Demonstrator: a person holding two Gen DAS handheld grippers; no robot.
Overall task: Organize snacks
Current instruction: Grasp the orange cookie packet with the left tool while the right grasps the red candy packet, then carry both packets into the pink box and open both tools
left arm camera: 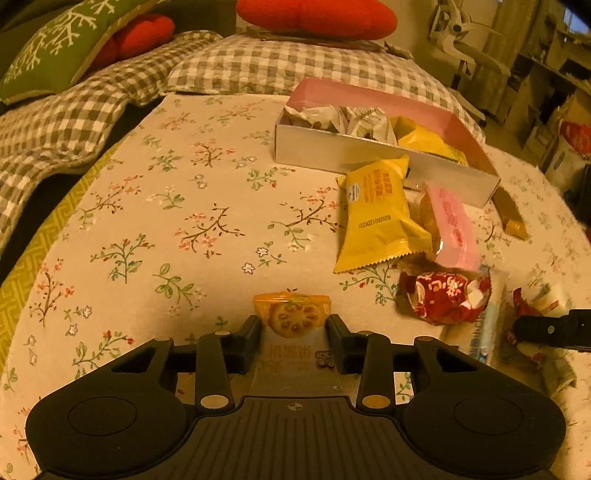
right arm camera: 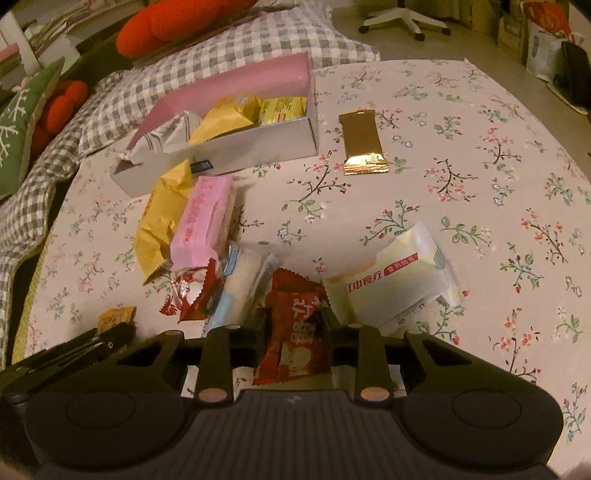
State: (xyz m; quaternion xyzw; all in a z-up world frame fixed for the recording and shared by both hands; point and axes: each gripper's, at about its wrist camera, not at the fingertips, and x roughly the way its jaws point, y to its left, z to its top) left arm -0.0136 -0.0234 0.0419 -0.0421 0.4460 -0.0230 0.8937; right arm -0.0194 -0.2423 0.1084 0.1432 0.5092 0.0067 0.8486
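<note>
- A home living room: a sofa under a checked cover [left arm camera: 229, 66], with red cushions [left arm camera: 317, 16] and a green pillow [left arm camera: 55, 44].
- A floral tablecloth [right arm camera: 461, 184] covers the desk.

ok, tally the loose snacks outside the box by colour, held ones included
Red: 2, red wrapper and red packet
Yellow: 1, yellow packet
Pink: 1, pink packet
Gold: 1, gold packet
Cream: 1, cream packet
Clear with blue: 1, clear packet
Orange: 1, orange packet
Total: 8
</note>
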